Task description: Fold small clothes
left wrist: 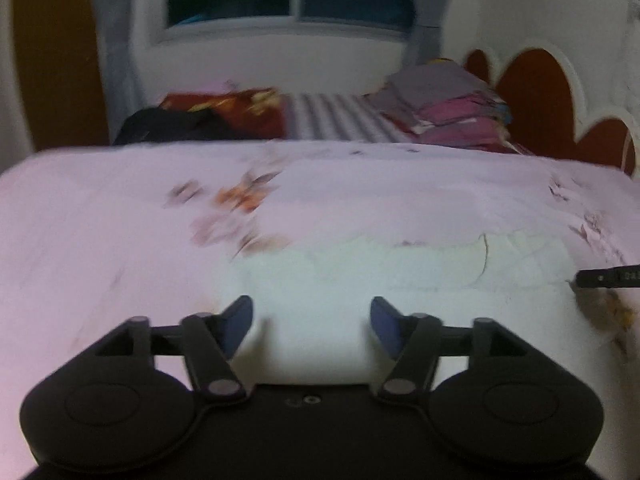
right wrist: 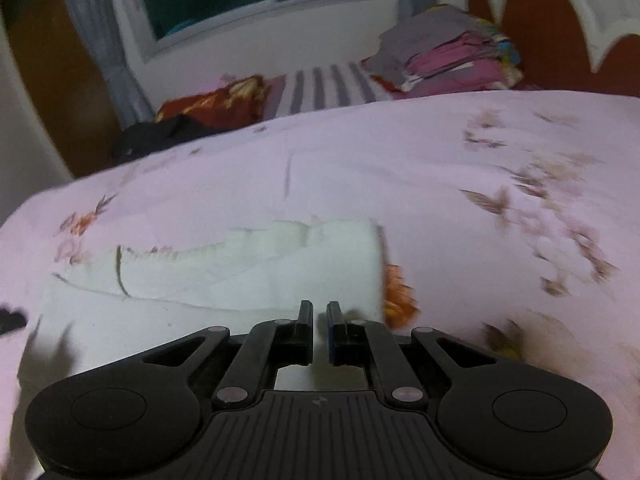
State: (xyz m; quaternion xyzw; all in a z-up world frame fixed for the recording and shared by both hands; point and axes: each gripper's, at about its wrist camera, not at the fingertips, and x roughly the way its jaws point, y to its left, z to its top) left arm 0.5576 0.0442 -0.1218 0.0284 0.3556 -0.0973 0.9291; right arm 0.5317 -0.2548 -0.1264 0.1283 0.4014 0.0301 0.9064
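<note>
One white garment [left wrist: 360,276] lies flat on the bed [left wrist: 100,240], on its pink floral sheet, long axis running across both views. Left hand-held gripper [left wrist: 312,326] hovers over its near edge, jaws wide and empty. Right hand-held gripper [right wrist: 320,334] hangs above its other end, jaws nearly together, gripping nothing.
</note>
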